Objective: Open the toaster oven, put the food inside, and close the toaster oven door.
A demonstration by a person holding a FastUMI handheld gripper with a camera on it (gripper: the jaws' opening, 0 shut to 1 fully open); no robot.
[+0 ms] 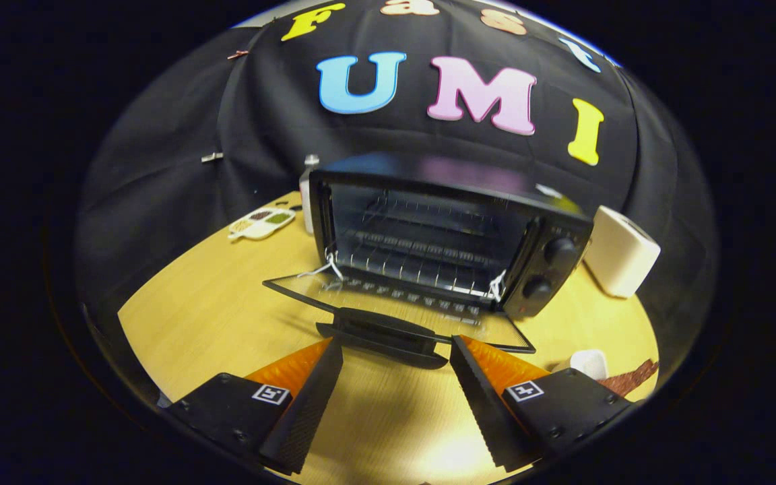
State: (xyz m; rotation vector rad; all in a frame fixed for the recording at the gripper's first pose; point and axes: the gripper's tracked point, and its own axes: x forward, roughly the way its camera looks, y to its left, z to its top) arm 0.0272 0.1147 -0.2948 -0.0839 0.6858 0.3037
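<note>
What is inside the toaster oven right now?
The toaster oven stands with its door dropped open; inside are bare wire racks, no food. The back corners are too dark to judge. The gripper is open, just short of the door handle.

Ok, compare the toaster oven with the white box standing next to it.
The toaster oven is black and much larger; the white box is cream-white and small. The oven stands open, its glass door folded down flat with the racks showing; the box is a closed block with no opening visible. The oven has two knobs; the box's visible faces are plain. Both stand on the wooden table, beyond the open gripper.
</note>
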